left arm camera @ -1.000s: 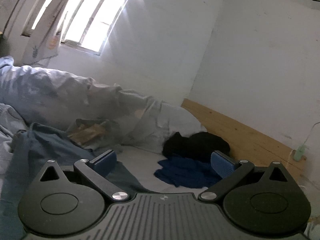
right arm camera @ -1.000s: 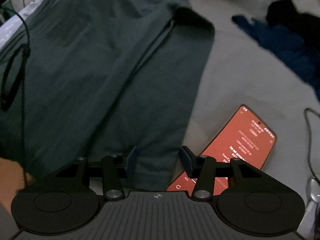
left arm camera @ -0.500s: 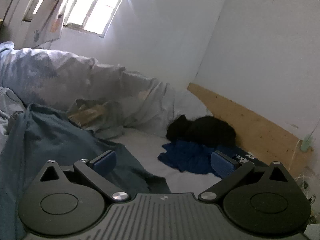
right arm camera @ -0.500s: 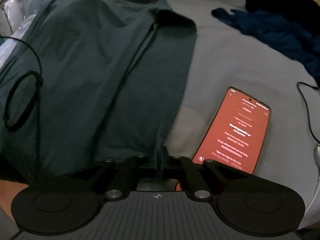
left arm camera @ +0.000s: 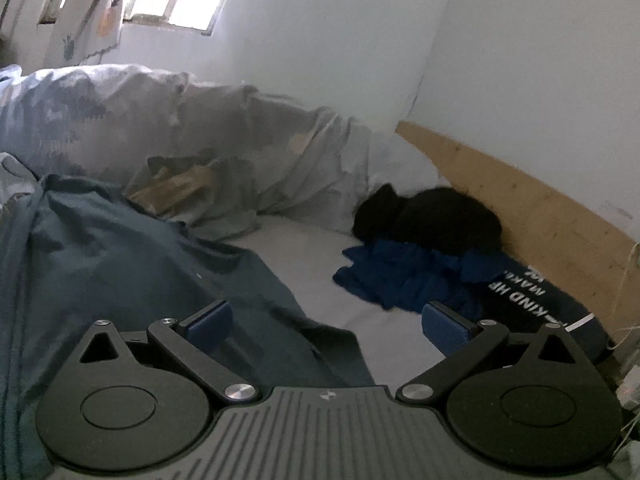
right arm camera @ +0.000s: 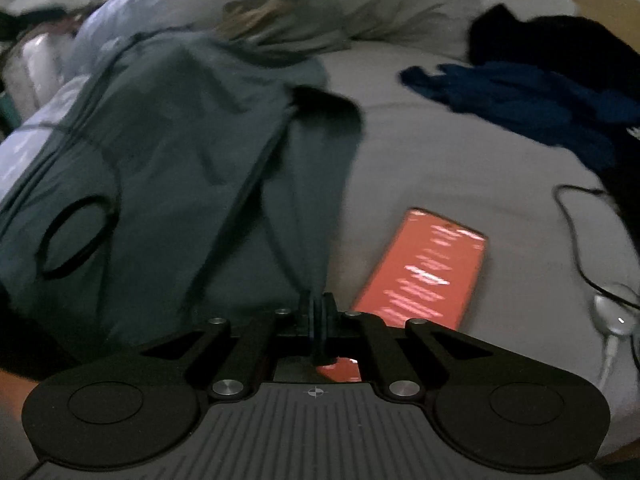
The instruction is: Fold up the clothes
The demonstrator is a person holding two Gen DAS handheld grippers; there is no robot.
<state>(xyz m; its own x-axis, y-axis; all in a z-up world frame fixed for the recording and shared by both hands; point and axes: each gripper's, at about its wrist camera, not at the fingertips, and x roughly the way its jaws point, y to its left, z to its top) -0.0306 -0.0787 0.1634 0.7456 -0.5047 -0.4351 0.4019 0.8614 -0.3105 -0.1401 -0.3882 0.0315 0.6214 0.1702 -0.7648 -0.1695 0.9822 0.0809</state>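
Change since a second ago: right gripper (right arm camera: 319, 304) gone from half open over the hem to pinched tight on it, with the cloth now pulled up into a taut ridge; left wrist view dipped, showing more bed and less window.
Right gripper: closed on the near edge of the teal garment (right arm camera: 180, 152), fabric bunched between the pads and rising from the bed to them.
Left gripper (left arm camera: 326, 326): fingers spread wide, nothing between them, held above the garment's right-hand edge.
Teal garment (left arm camera: 100, 264): spread over the left half of the bed sheet (right arm camera: 440, 160), creased, a dark looped cord lying on it at left.
Phone (right arm camera: 424, 268): face up on the sheet just right of the gripped hem, screen lit red, lower end hidden behind the right gripper.
Blue clothes (left arm camera: 404, 276): crumpled heap on the far right of the bed, touching a black garment (left arm camera: 436, 216) behind it.
Duvet (left arm camera: 200, 128): rumpled along the wall at the back.
Wooden board (left arm camera: 532, 208): along the right-hand wall.
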